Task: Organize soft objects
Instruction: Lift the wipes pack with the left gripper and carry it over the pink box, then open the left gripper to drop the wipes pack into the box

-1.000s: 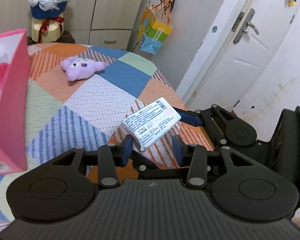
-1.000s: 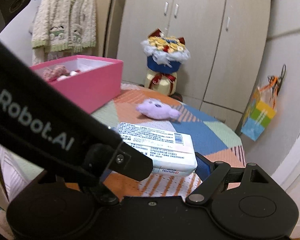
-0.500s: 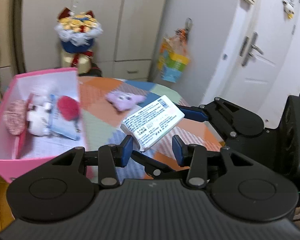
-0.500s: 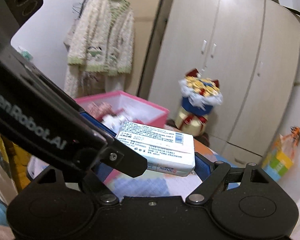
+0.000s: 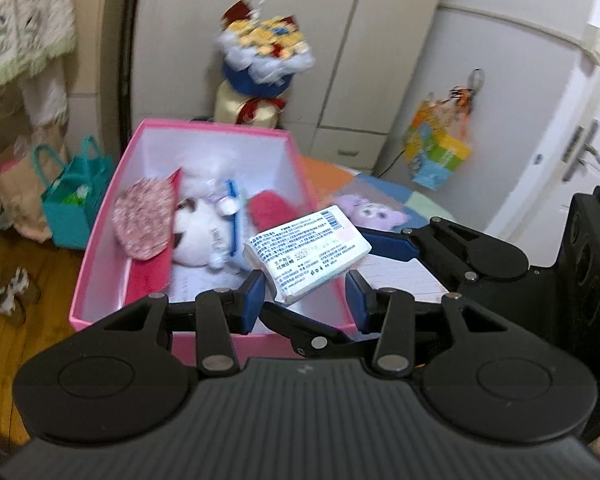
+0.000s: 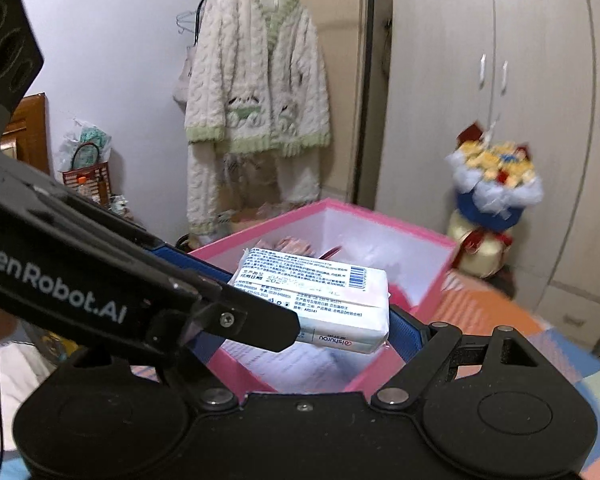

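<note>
Partly hidden: tissue pack (image 6: 320,300) (left tongs (image 6: 204,316) across), box (image 6: 384,232) beneath.

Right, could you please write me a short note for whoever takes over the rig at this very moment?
Right gripper: jaws closed on the tissue pack, held in the air over the pink box.
Left gripper: jaws straddle the pack's near end; whether they press on it cannot be told.
Done: a white plush and a floral pouch lie in the box.
Left: lower the pack into the box and release it, then probably fetch the purple plush on the bedspread beside the box.
</note>
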Demonstrator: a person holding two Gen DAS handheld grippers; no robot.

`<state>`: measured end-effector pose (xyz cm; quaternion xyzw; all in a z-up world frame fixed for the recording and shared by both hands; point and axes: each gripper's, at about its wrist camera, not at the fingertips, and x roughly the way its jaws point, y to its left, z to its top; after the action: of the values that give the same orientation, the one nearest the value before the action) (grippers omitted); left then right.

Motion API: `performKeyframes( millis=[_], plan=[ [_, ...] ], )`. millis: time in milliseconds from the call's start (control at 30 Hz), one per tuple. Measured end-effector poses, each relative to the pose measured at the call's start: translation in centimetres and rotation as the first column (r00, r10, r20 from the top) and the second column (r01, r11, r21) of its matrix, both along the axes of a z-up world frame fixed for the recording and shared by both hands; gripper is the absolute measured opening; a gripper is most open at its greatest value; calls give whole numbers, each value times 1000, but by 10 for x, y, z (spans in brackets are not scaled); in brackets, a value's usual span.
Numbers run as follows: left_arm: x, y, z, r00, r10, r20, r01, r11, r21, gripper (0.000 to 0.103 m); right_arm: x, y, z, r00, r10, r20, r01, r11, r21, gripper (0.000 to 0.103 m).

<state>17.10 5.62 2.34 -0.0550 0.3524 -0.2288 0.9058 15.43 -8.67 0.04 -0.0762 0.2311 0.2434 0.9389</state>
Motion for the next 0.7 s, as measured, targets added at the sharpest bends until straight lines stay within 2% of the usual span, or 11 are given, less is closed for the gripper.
performKeyframes(
  millis=[233, 367, 500, 567, 700],
  plan=[
    [46, 23, -28, 987, 41, -153, -51, 997, -61, 42, 43, 18, -22, 986, 8, -165, -8, 1000, 2, 88],
    [52, 28, -35, 983, 61, -173, -74, 995, -71, 43, 54, 23, -24, 980, 10, -199, -10, 1000, 0, 88],
    [57, 32, -39, 978, 120, -168, -130, 990, -47, 45, 53, 24, -22, 983, 3, -183, -8, 1000, -29, 87],
    [54, 34, -37, 979, 138, -150, -145, 989, -35, 50, 51, 24, -19, 984, 2, -180, -9, 999, -39, 88],
    [42, 36, -27, 983, 124, -136, -131, 990, -50, 54, 42, 19, -13, 984, -5, -176, -3, 999, -44, 88]
  ],
)
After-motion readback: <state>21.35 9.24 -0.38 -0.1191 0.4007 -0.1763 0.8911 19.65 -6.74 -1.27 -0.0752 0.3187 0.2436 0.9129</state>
